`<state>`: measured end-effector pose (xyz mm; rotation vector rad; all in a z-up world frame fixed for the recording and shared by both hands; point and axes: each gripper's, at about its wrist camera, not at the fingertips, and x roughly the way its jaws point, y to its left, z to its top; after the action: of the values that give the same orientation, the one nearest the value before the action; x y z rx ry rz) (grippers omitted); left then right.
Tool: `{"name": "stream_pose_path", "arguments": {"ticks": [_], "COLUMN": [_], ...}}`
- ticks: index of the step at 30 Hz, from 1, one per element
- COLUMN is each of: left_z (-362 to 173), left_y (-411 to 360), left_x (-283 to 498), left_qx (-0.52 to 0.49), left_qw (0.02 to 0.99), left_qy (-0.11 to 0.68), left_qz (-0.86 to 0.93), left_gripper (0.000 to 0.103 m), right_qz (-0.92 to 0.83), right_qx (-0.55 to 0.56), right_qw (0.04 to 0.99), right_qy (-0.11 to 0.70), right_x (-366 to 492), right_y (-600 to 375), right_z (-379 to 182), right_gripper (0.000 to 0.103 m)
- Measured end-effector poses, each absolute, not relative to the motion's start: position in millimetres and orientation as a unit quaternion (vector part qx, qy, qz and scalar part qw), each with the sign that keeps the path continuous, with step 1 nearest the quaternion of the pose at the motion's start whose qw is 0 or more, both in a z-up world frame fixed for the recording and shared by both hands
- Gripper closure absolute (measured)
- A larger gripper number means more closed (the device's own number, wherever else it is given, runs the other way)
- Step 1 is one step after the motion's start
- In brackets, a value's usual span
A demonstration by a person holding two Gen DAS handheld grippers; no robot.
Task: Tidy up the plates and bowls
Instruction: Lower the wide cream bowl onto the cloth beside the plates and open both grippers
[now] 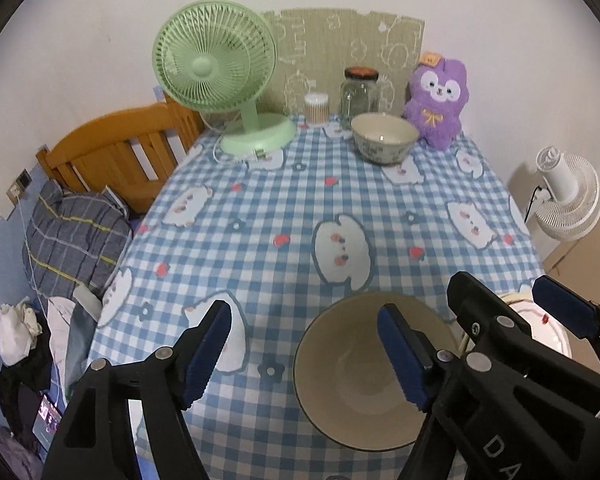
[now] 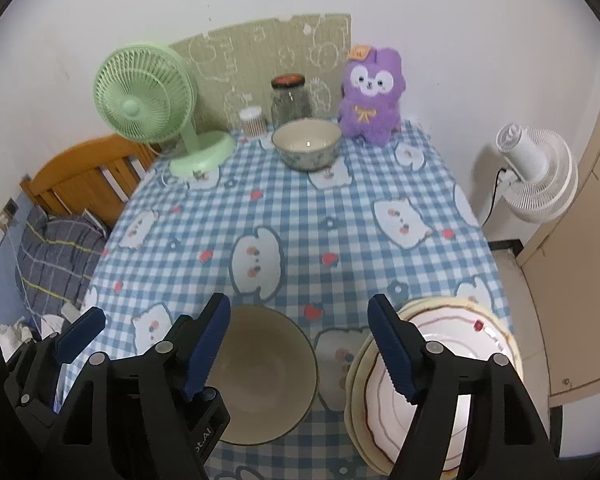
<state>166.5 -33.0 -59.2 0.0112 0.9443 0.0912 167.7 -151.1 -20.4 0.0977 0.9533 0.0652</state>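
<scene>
1. my left gripper (image 1: 304, 344) has its jaws wide apart and holds nothing; one pad hangs over the near bowl (image 1: 364, 372), the other over bare cloth to its left.
2. my right gripper (image 2: 300, 344) is also spread wide and empty, one pad above the near bowl's (image 2: 260, 376) rim, the other above the plates (image 2: 452, 380).
3. i judge this as the very start: nothing is gripped yet, and both tools hover near the front edge of the table (image 1: 260, 208).
4. the plates sit stacked just right of the near bowl, at the table's front right corner; i cannot tell whether they touch it.
5. the far bowl (image 1: 384, 138) stands upright at the back, well apart from the near one.
6. next move, as i see it: close on one bowl's rim and nest it with the other, probably bringing the far bowl forward or carrying the near one back.
7. around the far bowl: plush (image 1: 436, 100) just beside it on the right, jar (image 1: 360, 94) and cup (image 1: 316, 108) behind, fan (image 1: 216, 64) to the left. a reach there risks nudging the plush or jar.
8. the middle of the cloth is open for travel.
</scene>
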Motion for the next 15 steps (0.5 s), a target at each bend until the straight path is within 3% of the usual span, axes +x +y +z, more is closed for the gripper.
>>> {"name": "stream_pose_path", "arguments": {"ticks": [15], "left_z": [2], "left_y": [-32], "left_x": [166], "left_qx": [-0.013], "left_qw": [0.914], "left_qy": [0.404], "left_qz": [0.043], "left_gripper": [0.02], "right_qz": [0.041], "right_qx": [0.032], "right_qw": [0.911], "right_qy": [0.409], "right_x": [169], "right_y": [-152], "right_z": [44], "right_gripper": [0.02]}}
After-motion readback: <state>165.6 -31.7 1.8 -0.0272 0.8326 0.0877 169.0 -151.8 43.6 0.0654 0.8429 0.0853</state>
